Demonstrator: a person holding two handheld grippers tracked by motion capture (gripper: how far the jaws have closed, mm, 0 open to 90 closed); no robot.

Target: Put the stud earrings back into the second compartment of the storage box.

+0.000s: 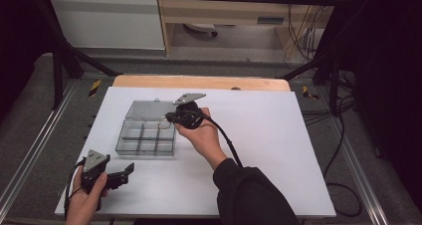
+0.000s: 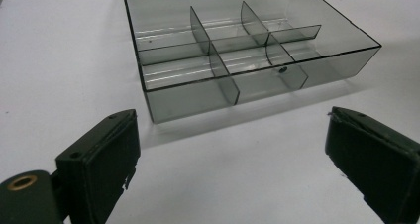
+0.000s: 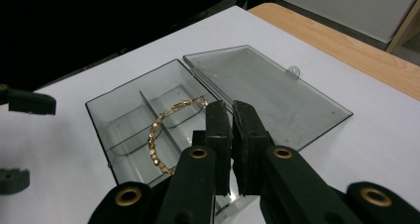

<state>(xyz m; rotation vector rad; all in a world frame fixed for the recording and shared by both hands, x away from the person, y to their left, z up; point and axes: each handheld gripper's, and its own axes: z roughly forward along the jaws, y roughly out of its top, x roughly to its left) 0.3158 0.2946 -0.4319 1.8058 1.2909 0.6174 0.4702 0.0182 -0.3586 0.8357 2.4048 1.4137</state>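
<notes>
Hanging gold bracelet [image 3: 163, 135], open divided box [image 3: 124, 115]

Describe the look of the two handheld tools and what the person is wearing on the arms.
Both tools are black. The left tool and the right tool each carry a grey three-cornered plate on top and trail a black cable. Their jaws are flat, blocky black pads, with brass-coloured rings at the pivots in the gripper views. The person's right arm wears a dark sleeve; the hands are bare.
</notes>
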